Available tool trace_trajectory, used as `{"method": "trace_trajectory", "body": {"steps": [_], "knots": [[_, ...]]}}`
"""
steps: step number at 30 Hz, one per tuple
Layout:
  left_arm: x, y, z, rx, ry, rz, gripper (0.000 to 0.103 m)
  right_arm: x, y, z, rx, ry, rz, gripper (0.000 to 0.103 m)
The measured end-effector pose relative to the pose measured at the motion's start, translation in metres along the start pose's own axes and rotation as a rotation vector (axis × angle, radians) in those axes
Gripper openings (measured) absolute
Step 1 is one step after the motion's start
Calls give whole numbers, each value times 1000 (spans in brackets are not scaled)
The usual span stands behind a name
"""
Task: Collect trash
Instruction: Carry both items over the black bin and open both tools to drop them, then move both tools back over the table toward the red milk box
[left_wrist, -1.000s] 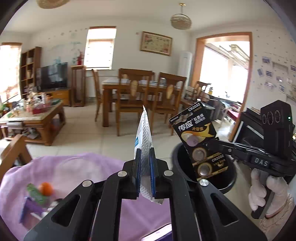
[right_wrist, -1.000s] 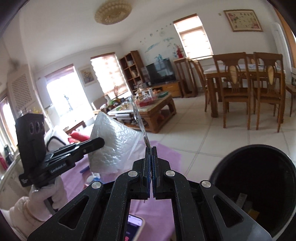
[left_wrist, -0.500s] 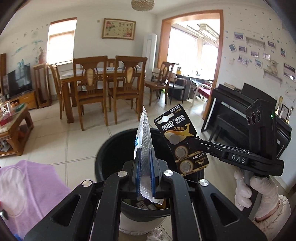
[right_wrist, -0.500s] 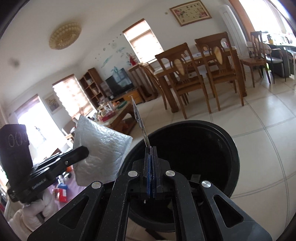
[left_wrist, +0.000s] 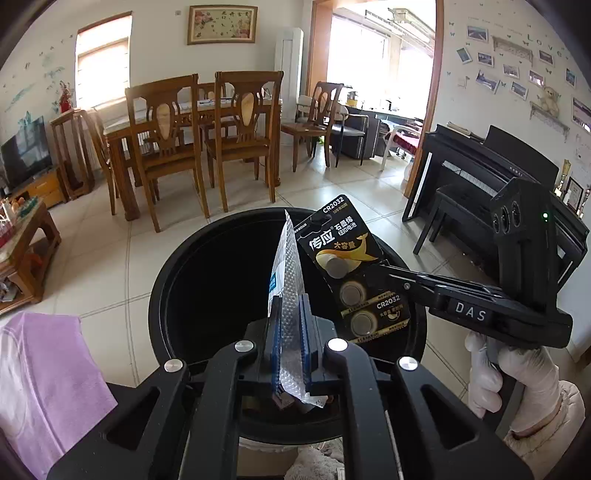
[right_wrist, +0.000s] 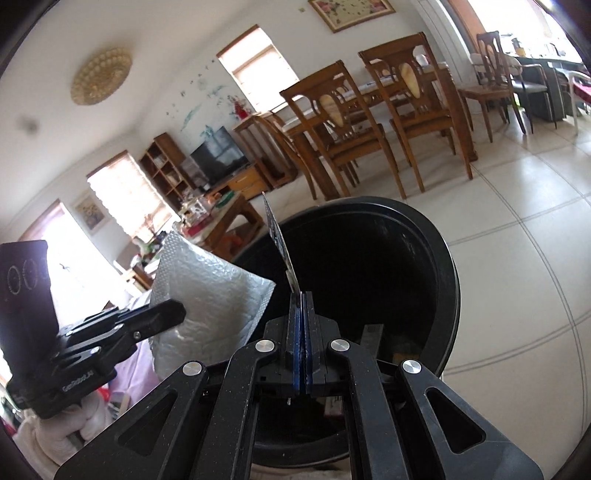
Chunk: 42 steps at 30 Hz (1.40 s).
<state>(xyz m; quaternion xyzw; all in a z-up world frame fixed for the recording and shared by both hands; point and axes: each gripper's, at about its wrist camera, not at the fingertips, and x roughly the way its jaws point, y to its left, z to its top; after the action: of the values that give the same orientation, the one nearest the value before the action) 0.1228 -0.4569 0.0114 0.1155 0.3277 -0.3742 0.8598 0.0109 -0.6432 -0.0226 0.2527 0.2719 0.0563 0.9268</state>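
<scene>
both grippers over bin (left_wrist: 173, 280): left gripper (left_wrist: 290, 343) pinches bubble mailer (left_wrist: 290, 280), right gripper (right_wrist: 303, 332) battery card (left_wrist: 351, 273).

A wooden dining table (left_wrist: 192, 114) stands at about eleven o'clock in the left wrist view, with two carved chairs (left_wrist: 243, 125) drawn up on its near side. A framed picture (left_wrist: 221, 24) hangs at twelve o'clock. At three o'clock sits a black upright piano (left_wrist: 491, 173) — photographs (left_wrist: 517, 88) dot the wall above it. A television (left_wrist: 24, 155) shows at nine o'clock, and a lilac cloth (left_wrist: 48, 380) lies at eight. In the right wrist view a round ceiling lamp (right_wrist: 101, 77) sits at ten o'clock — a wooden bookshelf (right_wrist: 166, 166) below it.
</scene>
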Motion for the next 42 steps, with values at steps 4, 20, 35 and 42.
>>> {"method": "trace_trajectory", "body": {"steps": [4,20,35,42], "knots": [[-3,-1,-1,2,6,14,13,-1,3,-2,12,1,-3,7],[-79,11,-12,-15,-97,111,91,-8,58,-2,-70,-28,-4,63],[-215,183,-108,-344,-165,373,97,53,251,-33,-369,101,198,71],[-263,261,-173,-441,-101,518,97,91,363,-84,-664,213,305,71]]}}
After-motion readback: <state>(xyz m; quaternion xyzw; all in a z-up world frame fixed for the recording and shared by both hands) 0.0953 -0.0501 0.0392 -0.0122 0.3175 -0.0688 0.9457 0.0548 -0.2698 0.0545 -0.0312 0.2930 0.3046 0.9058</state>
